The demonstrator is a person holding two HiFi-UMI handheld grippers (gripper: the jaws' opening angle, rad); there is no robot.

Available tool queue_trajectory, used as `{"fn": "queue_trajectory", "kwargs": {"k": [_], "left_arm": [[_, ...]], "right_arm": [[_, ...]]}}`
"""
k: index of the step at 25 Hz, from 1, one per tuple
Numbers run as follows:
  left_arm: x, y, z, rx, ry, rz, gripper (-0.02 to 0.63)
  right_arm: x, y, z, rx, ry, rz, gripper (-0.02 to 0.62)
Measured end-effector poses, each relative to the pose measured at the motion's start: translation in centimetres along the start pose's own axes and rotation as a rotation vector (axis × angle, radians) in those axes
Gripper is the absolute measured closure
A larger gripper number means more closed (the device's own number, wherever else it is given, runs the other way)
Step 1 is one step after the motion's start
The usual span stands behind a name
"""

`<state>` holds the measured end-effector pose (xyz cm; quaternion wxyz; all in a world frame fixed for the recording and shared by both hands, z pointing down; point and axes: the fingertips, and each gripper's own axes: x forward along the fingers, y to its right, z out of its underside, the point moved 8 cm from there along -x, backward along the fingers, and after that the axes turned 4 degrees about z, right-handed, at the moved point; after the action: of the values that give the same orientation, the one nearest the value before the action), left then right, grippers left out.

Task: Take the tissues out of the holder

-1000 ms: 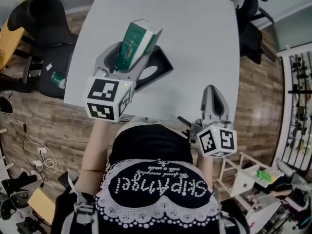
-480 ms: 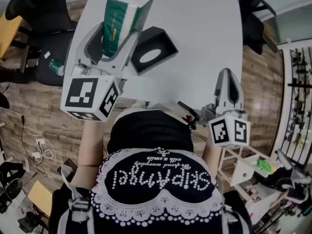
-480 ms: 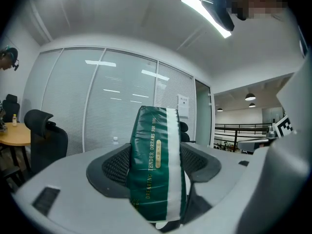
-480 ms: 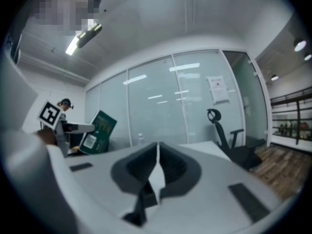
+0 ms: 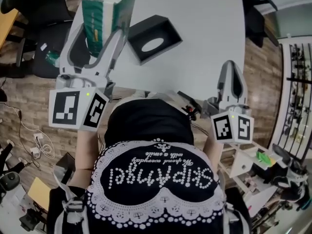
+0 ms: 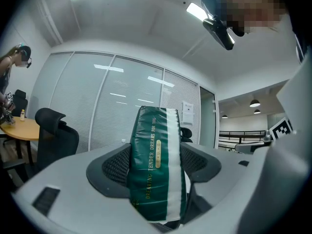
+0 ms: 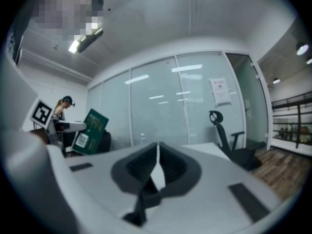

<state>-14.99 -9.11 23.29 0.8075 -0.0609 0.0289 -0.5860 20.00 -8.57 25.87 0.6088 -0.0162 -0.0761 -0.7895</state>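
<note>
My left gripper (image 5: 105,18) is shut on a green and white tissue pack (image 5: 103,14), raised high over the table's left side. In the left gripper view the tissue pack (image 6: 157,169) stands upright between the two jaws, gold print on its side. The black tissue holder (image 5: 152,38) lies on the white table (image 5: 204,28) with its oval slot facing up, to the right of the pack and apart from it. My right gripper (image 5: 231,71) is shut with nothing in it, near the table's front right edge. The right gripper view shows the tissue pack (image 7: 90,132) at far left.
Black office chairs (image 5: 36,13) stand left of the table and another (image 5: 256,13) at the right. A white rack (image 5: 243,167) with small items sits on the wooden floor at lower right. Cables (image 5: 36,147) lie on the floor at left. A person's black top fills the lower middle.
My left gripper has lifted the tissue pack up and to the left, away from the holder. The holder now lies fully in view. The right gripper has barely moved.
</note>
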Motion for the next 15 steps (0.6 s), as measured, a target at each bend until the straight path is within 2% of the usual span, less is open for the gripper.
{"fn": "queue_trajectory", "kwargs": {"k": [6,15], "left_arm": [[-2.0,-1.0,0.9,-0.021,0.009,-0.044,0.272],[-3.4,-2.3,2.3,-0.016,-0.017,-0.07,0.272]], "right_arm": [[0.4,-1.4,-0.5,-0.03,-0.001,-0.007,0.56],[0.4,-2.6,-0.4,-0.034,-0.006,0.007,0.56]]}}
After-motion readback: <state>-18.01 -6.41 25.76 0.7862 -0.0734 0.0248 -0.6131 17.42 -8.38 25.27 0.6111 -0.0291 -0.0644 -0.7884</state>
